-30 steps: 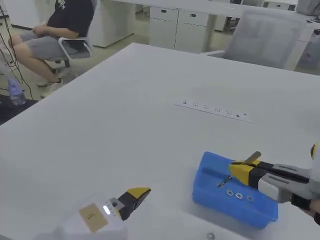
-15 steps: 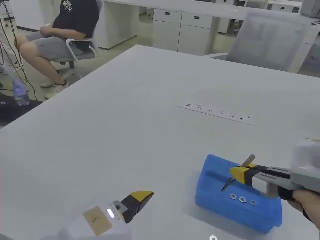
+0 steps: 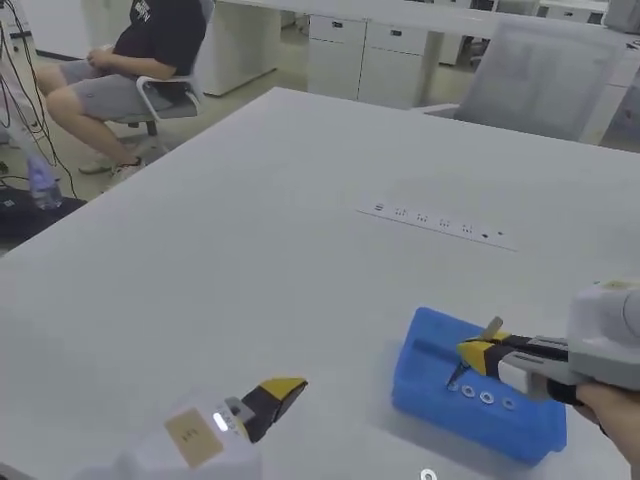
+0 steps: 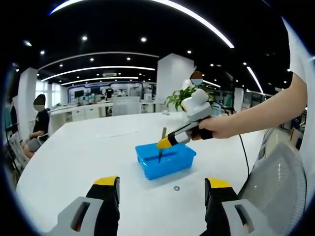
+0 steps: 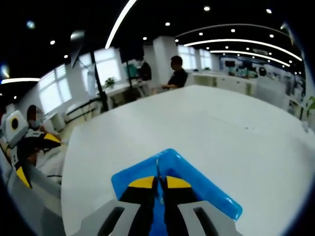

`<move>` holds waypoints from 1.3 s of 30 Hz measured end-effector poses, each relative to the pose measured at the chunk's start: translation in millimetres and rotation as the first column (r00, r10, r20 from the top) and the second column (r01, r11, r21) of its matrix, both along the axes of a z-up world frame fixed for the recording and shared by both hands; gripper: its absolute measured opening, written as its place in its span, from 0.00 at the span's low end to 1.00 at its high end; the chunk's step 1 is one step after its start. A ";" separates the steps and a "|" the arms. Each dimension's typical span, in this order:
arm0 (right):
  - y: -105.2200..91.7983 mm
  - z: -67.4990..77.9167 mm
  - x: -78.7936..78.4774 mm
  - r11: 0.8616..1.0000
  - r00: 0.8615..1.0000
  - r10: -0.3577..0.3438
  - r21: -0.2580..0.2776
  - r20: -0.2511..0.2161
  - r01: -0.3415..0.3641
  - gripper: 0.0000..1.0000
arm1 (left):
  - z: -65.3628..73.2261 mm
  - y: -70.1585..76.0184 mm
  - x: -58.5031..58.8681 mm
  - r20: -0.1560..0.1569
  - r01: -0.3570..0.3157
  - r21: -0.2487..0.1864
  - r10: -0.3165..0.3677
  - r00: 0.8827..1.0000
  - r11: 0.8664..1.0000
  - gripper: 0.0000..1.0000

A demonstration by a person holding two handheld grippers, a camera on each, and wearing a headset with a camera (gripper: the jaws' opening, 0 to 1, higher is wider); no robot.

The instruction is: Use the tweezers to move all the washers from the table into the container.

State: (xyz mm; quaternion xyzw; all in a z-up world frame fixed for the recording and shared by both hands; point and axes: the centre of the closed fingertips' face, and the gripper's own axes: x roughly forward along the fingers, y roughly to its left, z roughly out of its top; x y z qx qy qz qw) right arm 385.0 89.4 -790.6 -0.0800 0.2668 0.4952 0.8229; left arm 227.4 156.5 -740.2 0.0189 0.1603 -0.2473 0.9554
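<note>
Right now my right hand-held gripper (image 3: 478, 354) is pressed together on the tweezers (image 3: 457, 376), whose tips dip into the container (image 3: 425, 345), where three washers (image 3: 486, 398) lie. One washer (image 4: 176, 188) lies on the desk (image 3: 300, 250) near the container. It looks thin, light and slick, so I'd pinch across its rim. My left hand-held gripper (image 4: 162, 184) is spread, holding nothing.
</note>
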 end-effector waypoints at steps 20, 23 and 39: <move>2.9 66.8 -52.5 0.986 0.995 0.045 0.158 0.089 -0.059 0.03 | -1.2 -2.9 -1.9 -0.004 0.011 0.003 -0.011 1.000 1.000 0.70; 5.1 68.0 -63.6 0.982 0.996 0.056 0.174 0.066 -0.067 0.03 | -1.3 -2.5 -1.8 -0.005 0.010 0.005 -0.010 1.000 1.000 0.70; 2.7 12.7 -91.4 0.988 0.988 0.077 0.143 -0.136 -0.058 0.03 | -1.8 -1.4 -1.1 -0.008 0.010 0.004 -0.010 1.000 1.000 0.70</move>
